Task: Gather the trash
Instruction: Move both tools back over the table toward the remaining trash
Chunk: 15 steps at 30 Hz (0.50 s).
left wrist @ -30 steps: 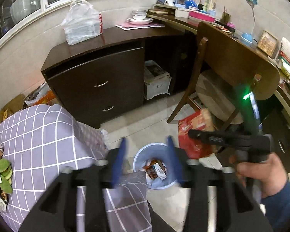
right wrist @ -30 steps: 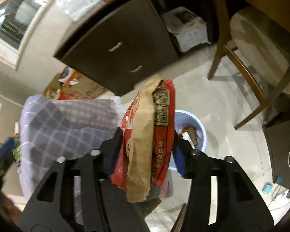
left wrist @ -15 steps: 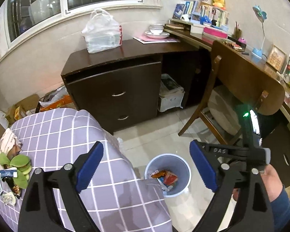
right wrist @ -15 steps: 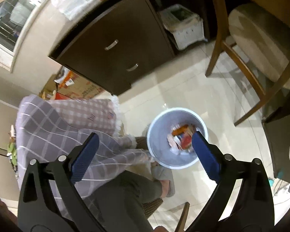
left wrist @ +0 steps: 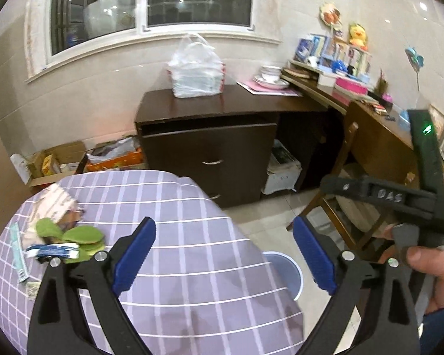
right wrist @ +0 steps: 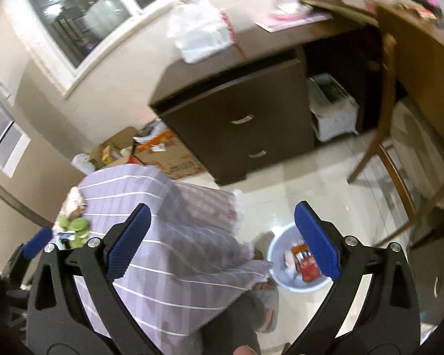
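Both grippers are lifting away from the bin, the red bag gone from the right one.

Left gripper and right gripper are gaping wide, holding nothing; wrappers, probably with that bag, are lying in the bin beside the table, where scraps are waiting.

Dark drawer cabinet under window; beige tiled wall, glossy floor, wooden chair.

Red snack bag gone from right gripper, jaws now spread wide; bag lies in bin. Left gripper also opened, swung up over the worktop
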Each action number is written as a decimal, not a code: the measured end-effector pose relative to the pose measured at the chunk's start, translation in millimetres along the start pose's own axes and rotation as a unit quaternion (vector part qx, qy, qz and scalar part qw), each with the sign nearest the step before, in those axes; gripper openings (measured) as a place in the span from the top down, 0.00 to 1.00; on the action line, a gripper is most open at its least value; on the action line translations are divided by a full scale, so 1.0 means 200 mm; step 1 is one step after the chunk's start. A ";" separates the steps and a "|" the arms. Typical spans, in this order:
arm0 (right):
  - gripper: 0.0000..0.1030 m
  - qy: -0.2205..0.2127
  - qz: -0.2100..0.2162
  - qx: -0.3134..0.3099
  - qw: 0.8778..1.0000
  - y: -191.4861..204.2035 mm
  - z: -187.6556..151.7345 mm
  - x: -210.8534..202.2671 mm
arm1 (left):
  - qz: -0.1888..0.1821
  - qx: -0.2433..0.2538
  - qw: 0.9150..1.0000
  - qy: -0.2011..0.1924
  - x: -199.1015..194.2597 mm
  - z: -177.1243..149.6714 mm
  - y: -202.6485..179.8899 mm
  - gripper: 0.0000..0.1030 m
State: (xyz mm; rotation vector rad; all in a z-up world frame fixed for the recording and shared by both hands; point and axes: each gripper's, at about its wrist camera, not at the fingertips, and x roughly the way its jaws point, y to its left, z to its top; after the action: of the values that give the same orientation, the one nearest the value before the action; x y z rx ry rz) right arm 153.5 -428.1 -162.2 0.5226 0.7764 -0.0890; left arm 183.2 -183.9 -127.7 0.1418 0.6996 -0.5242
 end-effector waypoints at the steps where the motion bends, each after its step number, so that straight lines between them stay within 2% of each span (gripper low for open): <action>1: 0.07 -0.002 0.003 -0.007 1.000 0.04 0.00 -0.01 | 0.004 -0.003 1.000 -0.003 -0.02 0.00 0.03 0.11; 9: 0.07 -0.002 0.042 -0.078 0.996 0.42 0.00 0.00 | 0.045 -0.037 0.998 -0.027 -0.17 -0.03 0.28 0.10; 15: 0.07 0.019 0.090 -0.143 0.985 0.75 -0.07 0.09 | 0.109 -0.067 0.991 -0.026 -0.24 -0.11 0.50 0.10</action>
State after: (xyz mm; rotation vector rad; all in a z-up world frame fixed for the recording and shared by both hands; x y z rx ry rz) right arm 196.2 -289.8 -120.0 0.3202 0.7603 0.1990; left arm 189.6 -70.3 -118.0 0.0770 0.6572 -0.2702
